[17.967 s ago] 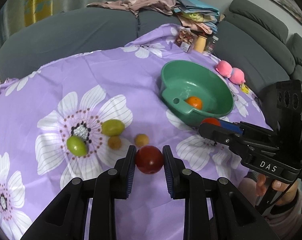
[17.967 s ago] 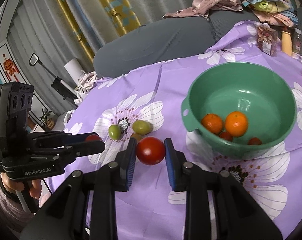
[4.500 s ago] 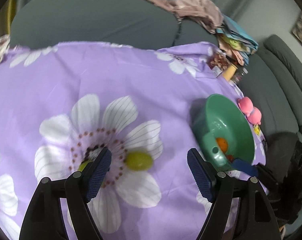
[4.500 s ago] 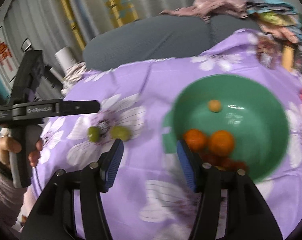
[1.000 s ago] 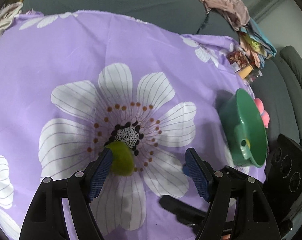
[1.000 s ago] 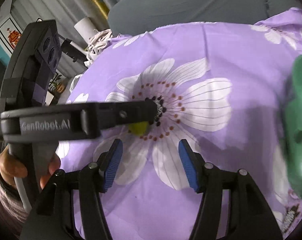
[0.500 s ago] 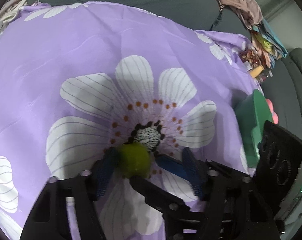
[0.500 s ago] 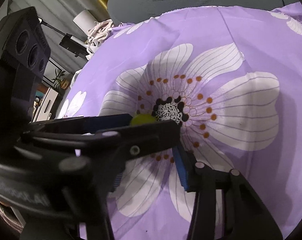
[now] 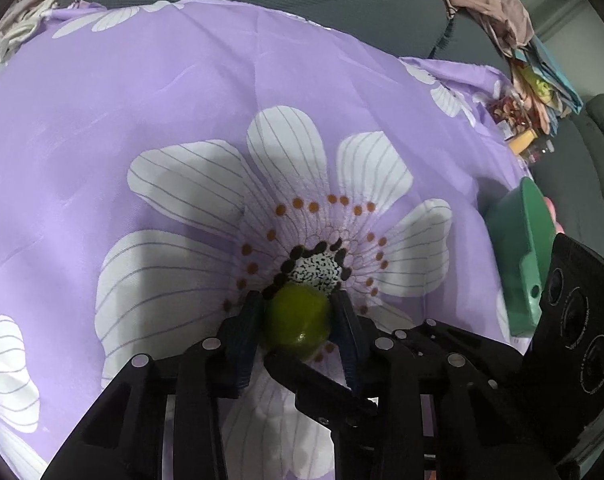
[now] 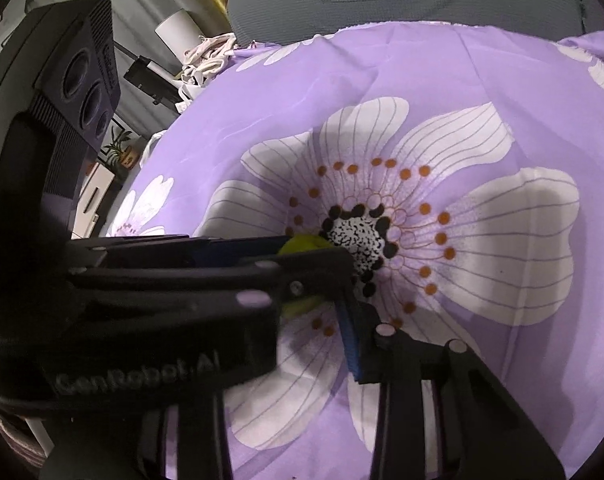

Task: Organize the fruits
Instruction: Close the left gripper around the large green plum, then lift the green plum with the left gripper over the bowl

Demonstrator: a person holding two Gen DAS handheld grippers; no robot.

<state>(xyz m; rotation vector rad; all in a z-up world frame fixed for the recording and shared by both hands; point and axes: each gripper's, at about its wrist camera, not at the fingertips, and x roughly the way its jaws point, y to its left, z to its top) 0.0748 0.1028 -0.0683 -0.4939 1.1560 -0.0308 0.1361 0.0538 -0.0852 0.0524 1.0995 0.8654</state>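
Left wrist view: my left gripper [image 9: 298, 320] points steeply down at the purple flowered cloth [image 9: 162, 92], and its jaws are closing on a green fruit [image 9: 296, 322]. Both blue pads [image 9: 250, 332] already touch the fruit's sides, so I read this as a grip just being completed. The fruit sits at the lower edge of the printed flower's dark, speckled centre, resting on the cloth.

Right wrist view: my right gripper [image 10: 313, 308] comes in from the other side, and its jaws are closing too. A patch of green fruit [image 10: 298, 306] shows just left of its one visible pad [image 10: 349, 344]; the left tool's black body hides the other pad. I cannot tell whether this is a second fruit or the same one, nor whether the right pads press on it.

The two tools cross closely here, the right one's finger lying under the left one's tips. I judge that this crowding follows from fruit lying close together at the flower's centre, with each hand reaching in at once.

The green bowl [image 9: 519, 256] stands well apart at the right edge of the cloth, seen edge-on; its contents are hidden. I take it as the fruit's destination. The likely hazard is the tools knocking each other on the lift.
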